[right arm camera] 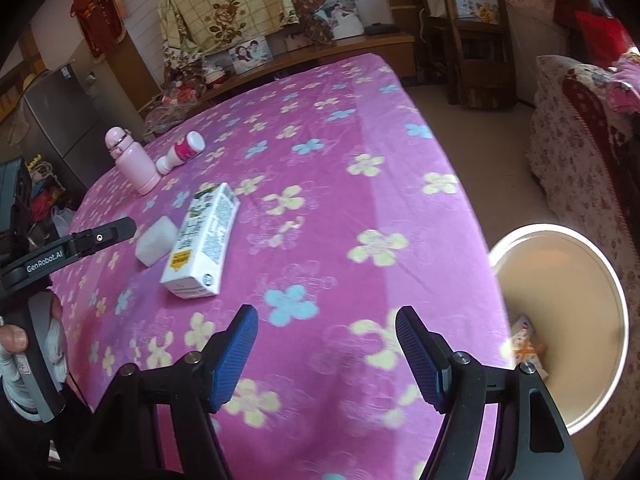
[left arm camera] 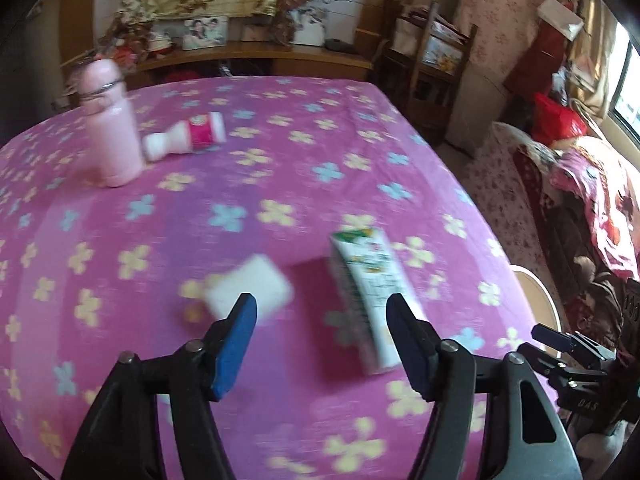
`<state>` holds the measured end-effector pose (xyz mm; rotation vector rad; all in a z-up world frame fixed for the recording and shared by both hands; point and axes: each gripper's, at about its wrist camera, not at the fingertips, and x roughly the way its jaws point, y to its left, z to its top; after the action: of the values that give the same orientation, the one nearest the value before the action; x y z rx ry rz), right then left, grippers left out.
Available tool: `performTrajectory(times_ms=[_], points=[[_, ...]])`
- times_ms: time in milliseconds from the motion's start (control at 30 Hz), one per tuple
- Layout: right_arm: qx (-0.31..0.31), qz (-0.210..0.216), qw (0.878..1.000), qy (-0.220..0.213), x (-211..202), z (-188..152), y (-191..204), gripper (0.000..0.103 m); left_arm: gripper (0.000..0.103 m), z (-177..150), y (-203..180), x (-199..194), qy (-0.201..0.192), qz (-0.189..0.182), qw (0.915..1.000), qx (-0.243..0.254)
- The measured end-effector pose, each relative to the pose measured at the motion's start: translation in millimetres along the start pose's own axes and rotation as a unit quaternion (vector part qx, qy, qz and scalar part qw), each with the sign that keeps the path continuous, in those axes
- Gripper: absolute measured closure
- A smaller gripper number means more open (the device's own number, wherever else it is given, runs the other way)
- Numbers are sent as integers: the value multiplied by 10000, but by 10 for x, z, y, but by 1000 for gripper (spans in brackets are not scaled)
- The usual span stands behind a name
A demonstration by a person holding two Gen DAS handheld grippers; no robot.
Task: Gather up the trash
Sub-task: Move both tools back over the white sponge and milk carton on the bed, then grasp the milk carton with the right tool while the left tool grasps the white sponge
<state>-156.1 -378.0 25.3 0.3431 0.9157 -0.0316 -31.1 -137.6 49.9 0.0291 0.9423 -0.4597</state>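
One small printed box already lies inside the round cream bin. Left of that bin, on the pink flowered table, a white milk carton, white block and toppled white-and-pink bottle remain. Both the left hand-held gripper and the right hand-held gripper are spread, empty.

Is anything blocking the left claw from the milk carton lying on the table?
Nothing visible does. The left claw is open above the pink tablecloth, with the milk carton just ahead by its right finger. The white block lies beside the carton, by the left finger, not between them.
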Motion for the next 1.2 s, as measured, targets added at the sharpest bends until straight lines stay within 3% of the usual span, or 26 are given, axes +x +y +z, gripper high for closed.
performTrajectory(times_ms=[200, 433, 567, 633, 733, 833, 1000, 1200], points=[[-287, 240, 9992, 146, 226, 153, 420, 28, 34, 2, 399, 181, 328, 255, 9991, 48], [-398, 308, 9985, 206, 368, 308, 647, 28, 34, 37, 361, 540, 433, 445, 9959, 658], [-455, 377, 9979, 276, 442, 370, 730, 28, 34, 87, 397, 701, 544, 289, 9963, 598], [-463, 396, 9977, 309, 498, 402, 779, 28, 34, 102, 388, 699, 506, 329, 9966, 553], [-491, 399, 9973, 385, 607, 450, 874, 28, 56, 89, 375, 646, 544, 295, 9967, 527], [-626, 375, 9964, 435, 735, 514, 1032, 28, 59, 49, 426, 519, 417, 533, 9966, 473], [-866, 238, 9944, 560, 1038, 616, 1310, 28, 62, -12, 648, 377, 384, 432, 9983, 96], [-1092, -225, 9912, 707, 1308, 602, 1427, 28, 63, -101, 730, 235, 272, 474, 9985, -44]])
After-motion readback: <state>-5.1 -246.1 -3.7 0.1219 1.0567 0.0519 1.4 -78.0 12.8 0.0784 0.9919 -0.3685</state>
